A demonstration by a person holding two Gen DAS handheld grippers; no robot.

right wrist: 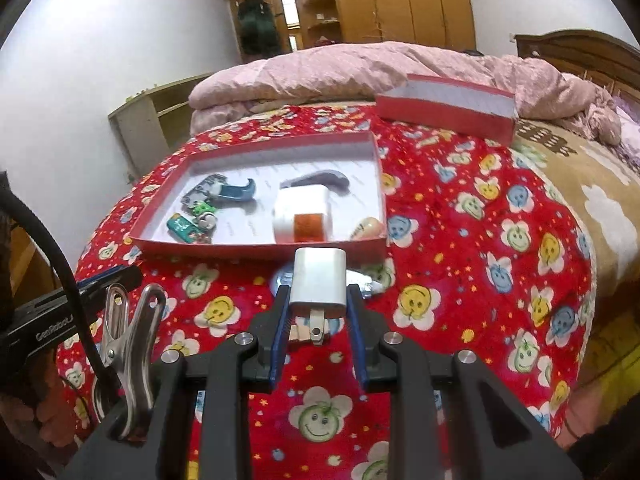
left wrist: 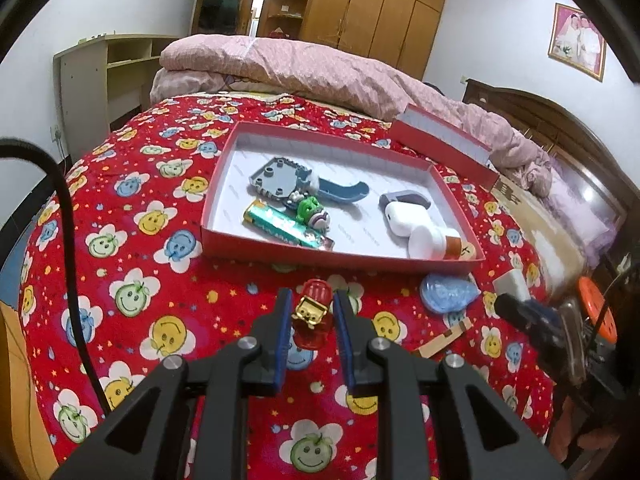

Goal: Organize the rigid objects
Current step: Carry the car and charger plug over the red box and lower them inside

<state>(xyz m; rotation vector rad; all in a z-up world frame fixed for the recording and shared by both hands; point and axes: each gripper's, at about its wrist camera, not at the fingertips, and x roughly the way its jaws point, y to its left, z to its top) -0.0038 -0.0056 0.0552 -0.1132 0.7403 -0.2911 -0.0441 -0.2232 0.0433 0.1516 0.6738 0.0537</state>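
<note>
Above the red smiley-print blanket (left wrist: 132, 264): left gripper (left wrist: 311, 312) pinches small red-and-gold plastic toy (left wrist: 314, 314); right gripper (right wrist: 318, 304) pinches white rectangular plug charger (right wrist: 319, 280), near shallow red cardboard tray (left wrist: 340, 258).

Counts: two red boxes (left wrist: 256, 240) sitting on the bed, shallow one at 12 o'clock, second (left wrist: 440, 140) at 1. Two white chargers showing: one (right wrist: 318, 280) held, one (right wrist: 308, 204) lying in the tray. One green battery pack (left wrist: 280, 224), one white bottle (left wrist: 432, 242), one red-gold toy (left wrist: 314, 314).
</note>
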